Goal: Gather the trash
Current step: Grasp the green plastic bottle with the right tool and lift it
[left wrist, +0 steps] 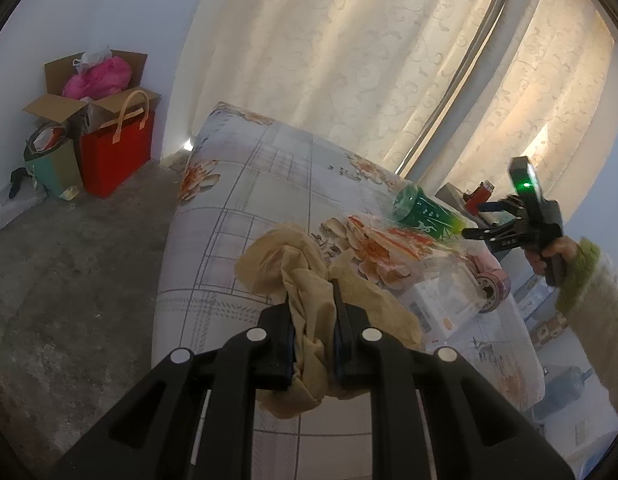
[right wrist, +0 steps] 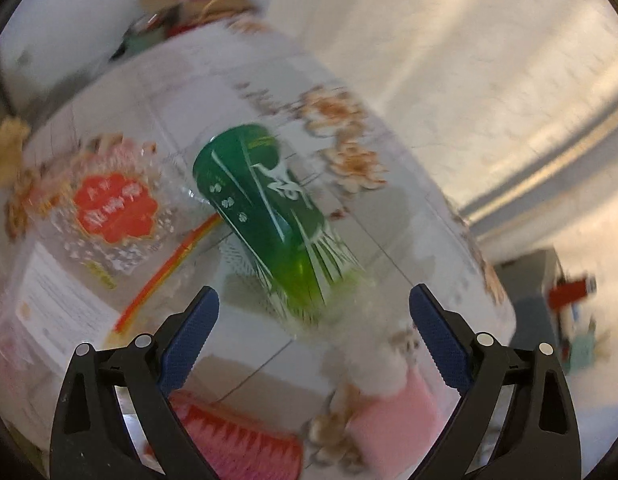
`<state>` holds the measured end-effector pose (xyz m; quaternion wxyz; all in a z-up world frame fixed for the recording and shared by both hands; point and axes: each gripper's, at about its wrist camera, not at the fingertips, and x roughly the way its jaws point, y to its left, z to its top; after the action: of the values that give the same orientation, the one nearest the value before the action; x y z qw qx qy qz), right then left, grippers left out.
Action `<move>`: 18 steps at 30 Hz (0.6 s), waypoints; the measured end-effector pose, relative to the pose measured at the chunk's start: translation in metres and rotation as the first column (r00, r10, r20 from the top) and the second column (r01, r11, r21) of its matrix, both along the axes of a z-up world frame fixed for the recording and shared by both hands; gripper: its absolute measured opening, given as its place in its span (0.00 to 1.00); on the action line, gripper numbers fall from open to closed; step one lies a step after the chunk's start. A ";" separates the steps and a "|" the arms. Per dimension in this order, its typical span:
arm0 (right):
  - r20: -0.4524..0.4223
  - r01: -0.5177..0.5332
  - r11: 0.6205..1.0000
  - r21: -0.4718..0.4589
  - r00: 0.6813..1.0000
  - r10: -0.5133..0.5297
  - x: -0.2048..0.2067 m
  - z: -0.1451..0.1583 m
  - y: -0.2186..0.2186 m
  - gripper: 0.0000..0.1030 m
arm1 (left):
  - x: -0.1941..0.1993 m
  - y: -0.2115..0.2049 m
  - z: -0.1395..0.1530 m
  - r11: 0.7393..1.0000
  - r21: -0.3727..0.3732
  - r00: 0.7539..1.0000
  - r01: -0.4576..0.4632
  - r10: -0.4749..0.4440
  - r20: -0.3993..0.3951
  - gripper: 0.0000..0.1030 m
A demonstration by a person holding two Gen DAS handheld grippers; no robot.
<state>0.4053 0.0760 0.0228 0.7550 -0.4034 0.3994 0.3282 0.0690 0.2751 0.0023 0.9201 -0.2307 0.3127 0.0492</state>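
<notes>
A: Two grippers in view. Left gripper (left wrist: 311, 300) nearest: jaws clamped on a crumpled tan bag (left wrist: 309, 280), which bunches out above and below the fingers, over the near part of the bed (left wrist: 245, 184).

B: Right one?

A: Right gripper (right wrist: 313, 312) has its jaws spread wide, nothing between the pads. Blue pads (right wrist: 189, 332) sit either side of the base end of a green bottle (right wrist: 269, 208), not touching it. Right wrist view is motion-blurred, so fine detail is soft.

B: Where's the bottle?

A: Lying on its side on the floral bed cover, far side from the left gripper, close to the curtain (left wrist: 349, 40). In the left wrist view it's at (left wrist: 425, 212), with the right gripper (left wrist: 485, 220) just beside it, held by a hand (left wrist: 549, 252) in a green sleeve.

B: Other stuff on the bed?

A: Clear plastic wrapper with a red label (right wrist: 113, 208) just beside the bottle, a white box (left wrist: 441, 300) under clear plastic, and a roll of tape (left wrist: 493, 284) near the bed edge.

B: Further back?

A: Floor corner by the wall: red bag (left wrist: 117, 156), open cardboard box (left wrist: 93, 88) with pink plastic in it, and a green bin (left wrist: 53, 156).
</notes>
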 end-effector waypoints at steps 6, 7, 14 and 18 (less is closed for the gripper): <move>-0.052 -0.112 0.986 -0.120 0.993 0.107 0.020 -0.028 0.025 0.85 | 0.011 -0.002 0.000 1.000 0.028 1.000 -0.006 0.006 -0.024 0.13; -0.047 -0.130 0.980 -0.148 0.991 0.125 0.022 -0.033 0.029 0.80 | 0.012 -0.003 -0.001 1.000 0.030 1.000 -0.006 0.007 -0.025 0.13; 0.045 -0.211 0.946 -0.245 0.973 0.228 0.005 -0.043 0.034 0.59 | 0.019 -0.011 0.001 0.999 0.051 1.000 0.003 -0.002 -0.031 0.13; 0.095 -0.219 0.947 -0.236 0.964 0.247 0.000 -0.040 0.031 0.57 | 0.019 -0.016 0.004 0.998 0.058 1.000 0.012 -0.011 -0.028 0.13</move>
<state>0.4048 0.1073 -0.0170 0.6840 -0.5497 0.3357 0.3425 0.0881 0.2596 0.0060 0.9223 -0.2014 0.3249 0.0561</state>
